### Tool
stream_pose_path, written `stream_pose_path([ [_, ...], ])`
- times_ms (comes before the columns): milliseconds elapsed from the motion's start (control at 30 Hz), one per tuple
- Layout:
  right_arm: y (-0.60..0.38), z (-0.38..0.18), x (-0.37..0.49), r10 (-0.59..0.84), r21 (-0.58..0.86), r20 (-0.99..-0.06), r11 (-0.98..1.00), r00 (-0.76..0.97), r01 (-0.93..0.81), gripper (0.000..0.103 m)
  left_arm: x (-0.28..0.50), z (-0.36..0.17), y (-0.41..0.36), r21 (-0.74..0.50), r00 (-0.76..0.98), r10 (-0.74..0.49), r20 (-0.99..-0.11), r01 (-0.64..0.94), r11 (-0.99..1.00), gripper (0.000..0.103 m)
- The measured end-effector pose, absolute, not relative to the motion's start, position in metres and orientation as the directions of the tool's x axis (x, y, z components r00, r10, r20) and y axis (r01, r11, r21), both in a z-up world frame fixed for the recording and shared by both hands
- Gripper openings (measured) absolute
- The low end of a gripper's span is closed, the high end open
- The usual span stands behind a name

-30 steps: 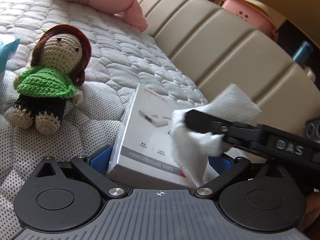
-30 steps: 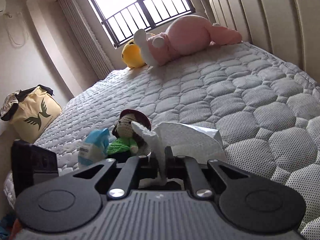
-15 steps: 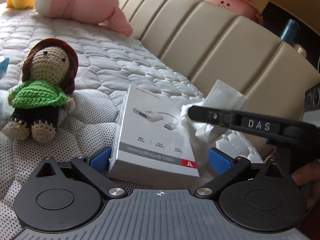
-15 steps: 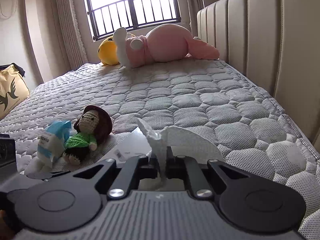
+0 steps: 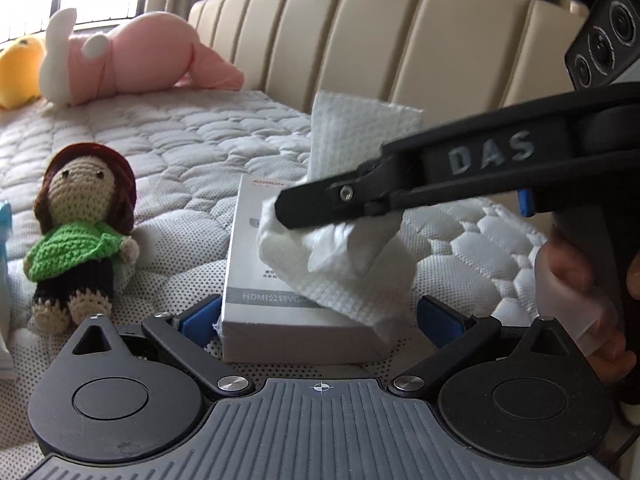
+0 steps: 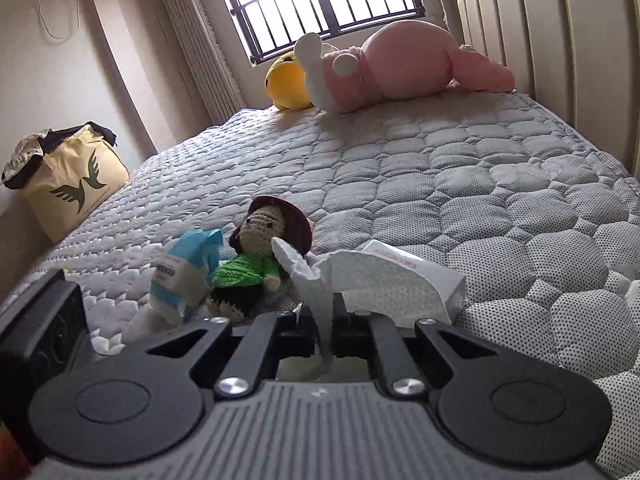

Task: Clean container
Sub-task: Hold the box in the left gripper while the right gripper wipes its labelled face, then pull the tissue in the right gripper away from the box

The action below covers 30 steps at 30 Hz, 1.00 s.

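Closest in, the left gripper (image 5: pixel 316 320) has its blue pads set against both sides of a white box (image 5: pixel 256 280) lying flat on the quilted mattress (image 6: pixel 440 168). Over the box, the right gripper (image 6: pixel 323 320) is pinched tight on a white paper towel (image 5: pixel 352 256) — the towel drapes onto the box top. Beside it sits a crocheted doll (image 5: pixel 80 232); farther back — a pink plush (image 6: pixel 400 64).
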State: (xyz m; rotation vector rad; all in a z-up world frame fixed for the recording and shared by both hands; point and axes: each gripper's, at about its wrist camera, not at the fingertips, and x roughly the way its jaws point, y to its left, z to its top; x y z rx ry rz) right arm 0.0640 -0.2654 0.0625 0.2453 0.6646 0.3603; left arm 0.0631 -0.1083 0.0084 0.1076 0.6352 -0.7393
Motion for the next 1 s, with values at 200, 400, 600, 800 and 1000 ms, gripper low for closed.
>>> stream_pose_path([
  [200,-0.308,0.051,0.049,0.334,0.362,-0.539,0.921,0.773,-0.145,0.008,0.05,0.012,-0.125,0.027,0.612,-0.535,-0.583,0.672,0.74,0.103],
  [400,-0.353,0.033,0.035,0.251,0.404,-0.522,0.914,0.815,-0.023,0.011,0.042,0.017,-0.148,0.184,0.662,-0.446,-0.603,0.659,0.729,0.103],
  [600,-0.363,0.015,0.026,0.225,0.393,-0.534,0.92,0.815,0.003,0.011,0.035,0.015,-0.171,0.421,0.752,-0.338,-0.567,0.617,0.665,0.103],
  [800,-0.345,0.02,0.036,0.194,0.265,-0.6,0.964,0.776,-0.036,0.022,0.036,0.013,-0.183,0.532,0.789,-0.304,-0.535,0.593,0.604,0.103],
  [1000,-0.317,0.019,0.035,0.255,0.178,-0.626,0.967,0.737,-0.184,0.097,0.046,0.012,-0.167,0.386,0.748,-0.325,-0.579,0.603,0.698,0.103],
])
